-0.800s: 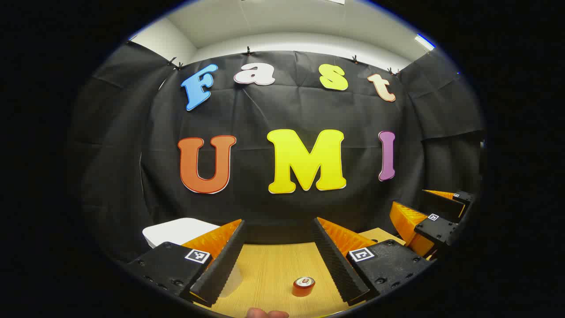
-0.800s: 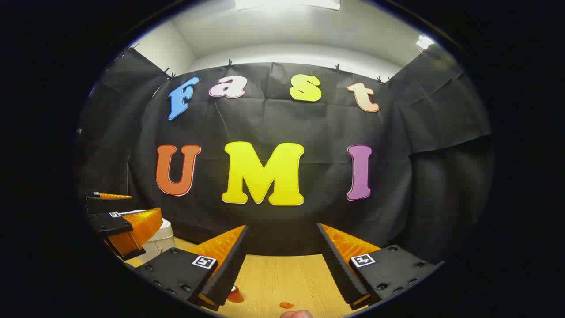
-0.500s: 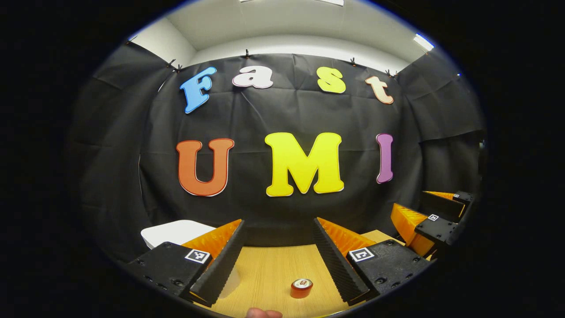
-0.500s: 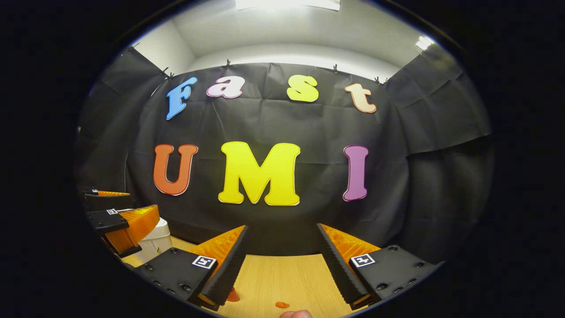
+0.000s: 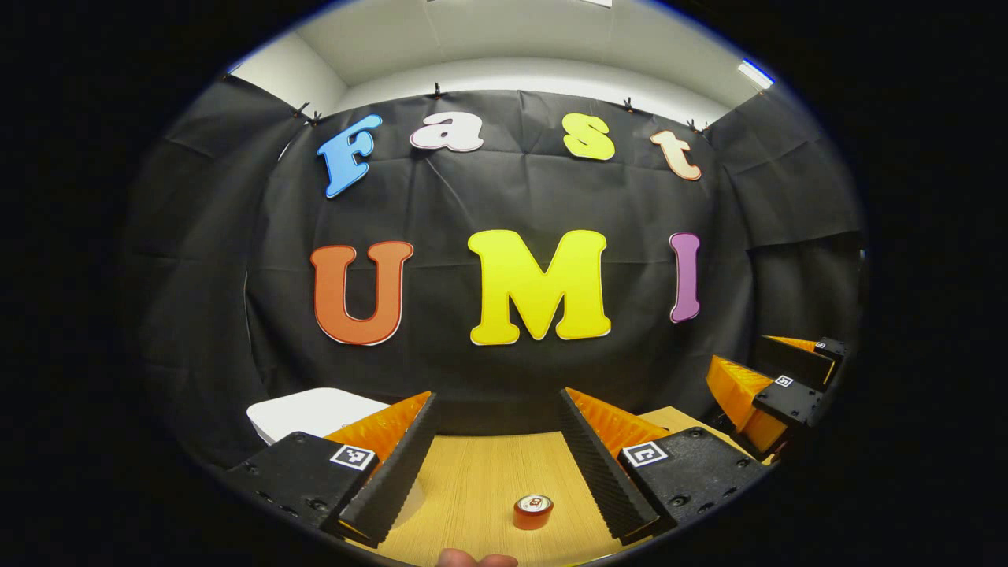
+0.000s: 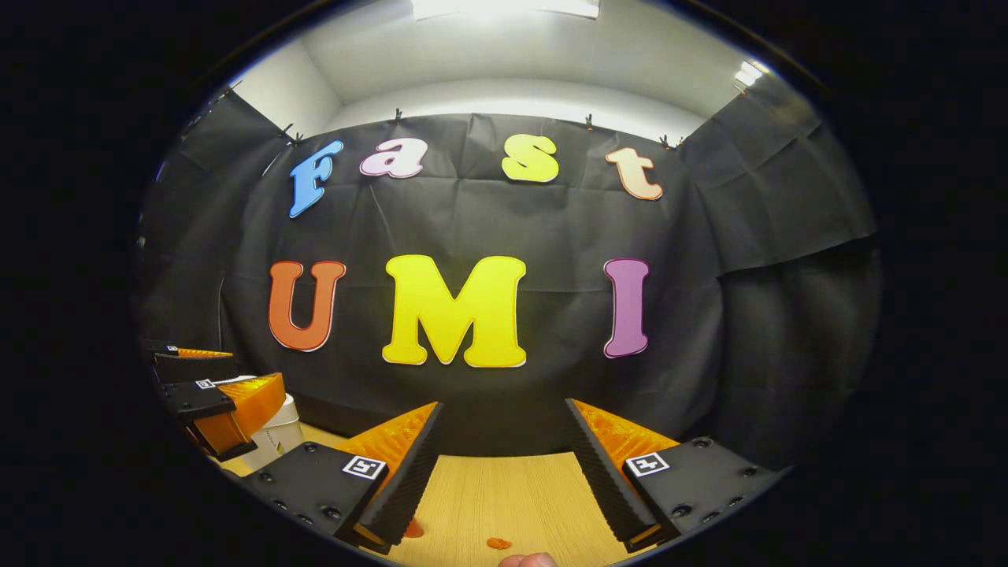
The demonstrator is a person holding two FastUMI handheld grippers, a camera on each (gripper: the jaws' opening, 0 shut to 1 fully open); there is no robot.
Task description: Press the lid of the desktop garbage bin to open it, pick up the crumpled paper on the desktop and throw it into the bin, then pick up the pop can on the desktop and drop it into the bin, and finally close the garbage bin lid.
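In the left gripper view, a red pop can (image 5: 533,512) with a silver top stands upright on the wooden table (image 5: 480,480), low between my own fingers. My left gripper (image 5: 498,394) is open and holds nothing. The white bin's shut lid (image 5: 315,411) shows at the left, partly behind my left finger. My right gripper (image 5: 748,358) hangs open at the far right. In the right gripper view, my right gripper (image 6: 502,404) is open and empty above the table (image 6: 504,492). The left gripper (image 6: 256,366) hangs at the left in front of the white bin (image 6: 277,433).
A red shape (image 6: 413,529) peeks out beside my left finger in the right gripper view, and a small orange scrap (image 6: 497,543) lies on the wood. A person's fingertip (image 5: 476,559) shows at the bottom edge. Black cloth walls close the table's back and sides.
Both grippers drifted only slightly. The can sits a little more to the left in the left gripper view. Both stay open and empty.
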